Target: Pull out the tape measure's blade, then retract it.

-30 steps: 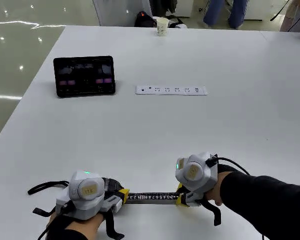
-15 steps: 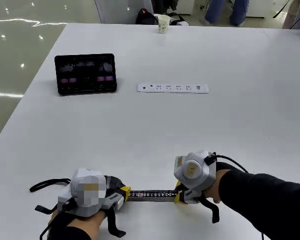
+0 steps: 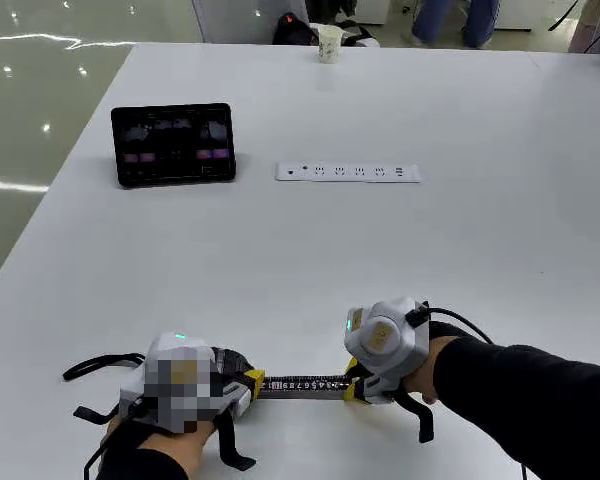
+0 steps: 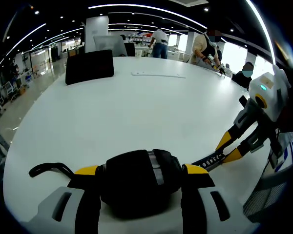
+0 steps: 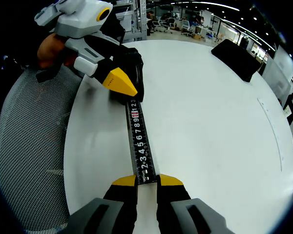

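While left hand-held gripper (image 4: 141, 170) clamps tape measure (image 4: 136, 191), right hand-held gripper (image 5: 147, 181) pinches blade (image 5: 138, 141)

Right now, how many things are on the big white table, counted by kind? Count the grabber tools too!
tape measure: 1
tablet: 1
power strip: 1
paper cup: 1
grippers: 2, the left gripper and the right gripper
Total: 6
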